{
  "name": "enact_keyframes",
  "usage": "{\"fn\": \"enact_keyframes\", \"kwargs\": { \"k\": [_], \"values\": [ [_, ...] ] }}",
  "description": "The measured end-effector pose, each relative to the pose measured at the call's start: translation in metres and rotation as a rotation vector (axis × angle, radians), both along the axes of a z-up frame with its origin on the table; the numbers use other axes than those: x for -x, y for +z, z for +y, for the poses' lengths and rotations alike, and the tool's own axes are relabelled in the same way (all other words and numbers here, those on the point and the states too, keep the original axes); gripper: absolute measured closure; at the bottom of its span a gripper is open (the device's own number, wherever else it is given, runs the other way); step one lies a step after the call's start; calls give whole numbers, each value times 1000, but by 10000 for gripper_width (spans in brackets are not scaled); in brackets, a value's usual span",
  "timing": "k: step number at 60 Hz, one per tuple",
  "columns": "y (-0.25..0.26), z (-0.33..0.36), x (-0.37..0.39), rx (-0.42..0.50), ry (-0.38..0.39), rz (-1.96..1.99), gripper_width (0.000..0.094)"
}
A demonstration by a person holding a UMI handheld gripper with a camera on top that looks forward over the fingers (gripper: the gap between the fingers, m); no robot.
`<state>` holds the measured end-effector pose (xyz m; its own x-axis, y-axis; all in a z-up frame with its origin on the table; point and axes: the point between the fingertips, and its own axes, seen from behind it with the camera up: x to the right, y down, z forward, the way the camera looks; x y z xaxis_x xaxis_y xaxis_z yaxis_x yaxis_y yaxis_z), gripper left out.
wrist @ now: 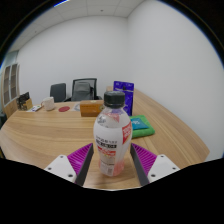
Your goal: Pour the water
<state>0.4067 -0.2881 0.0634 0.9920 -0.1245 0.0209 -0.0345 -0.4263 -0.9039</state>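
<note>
bottle (113, 135) is seen upright, long axis vertical, at twelve o'clock between the gripper (112, 163) fingers, apparently clasped by both pads above the worktop (50, 135).

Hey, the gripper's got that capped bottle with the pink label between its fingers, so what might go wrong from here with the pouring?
The clear plastic bottle with the pink label still wears its dark cap, so tipping it now would pour nothing.
The fingers meet it low on the body, well below the cap, so it may tilt or slip in the gripper when lifted.
No cup is visible on the wooden table; water could reach the green cloth nearby.
</note>
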Motion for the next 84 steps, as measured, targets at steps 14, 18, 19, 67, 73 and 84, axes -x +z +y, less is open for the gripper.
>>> {"fn": "enact_keyframes", "kwargs": {
  "k": [14, 18, 19, 67, 73, 84],
  "values": [
    [-3, 21, 2, -43, 18, 9, 532],
    [-2, 21, 2, -52, 0, 16, 571],
    [-2, 20, 1, -53, -3, 16, 594],
    [226, 295, 118, -38, -52, -1064, 609],
    [229, 356, 166, -1, 23, -1333, 608],
    [198, 440, 250, 77, 186, -1770, 610]
  ]
}}
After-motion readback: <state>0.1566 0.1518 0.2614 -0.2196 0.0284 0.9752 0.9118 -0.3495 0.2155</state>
